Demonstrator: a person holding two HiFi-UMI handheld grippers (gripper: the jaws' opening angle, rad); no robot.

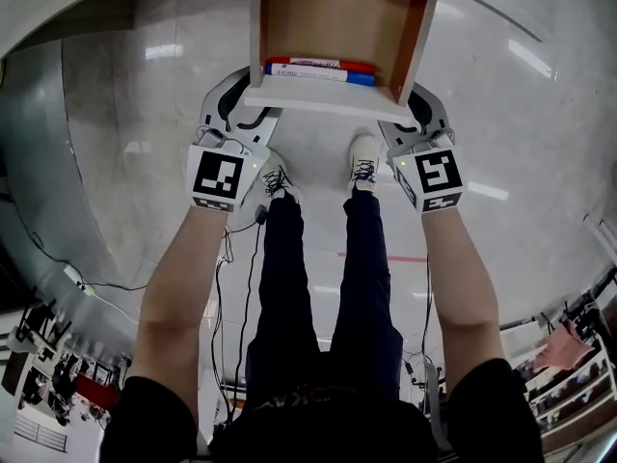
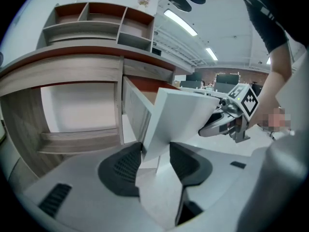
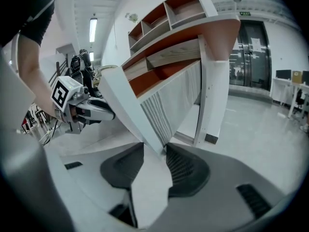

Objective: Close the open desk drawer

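Seen from the head, looking steeply down: an open drawer juts from the top centre of the frame toward the person. Its inside is wood-brown and its white front panel crosses the frame just above the person's shoes. A red and a blue marker lie inside, against the front panel.

The left gripper sits at the panel's left corner and the right gripper at its right corner. In each gripper's own view the panel's corner stands between the jaws. The jaws are spread either side of it, with the pads close to the board but not visibly clamped on it.

In the left gripper view the table that houses the drawer fills the left half of the frame, with a shelf unit on top.

The drawer looks like stiff laminated board, lightly loaded, so it should slide easily on its runners. The smooth white face may be slippery. The two outer corners of the panel seem the best hold, pushed evenly, since a lopsided shove could skew the drawer and jam it. The markers may roll.
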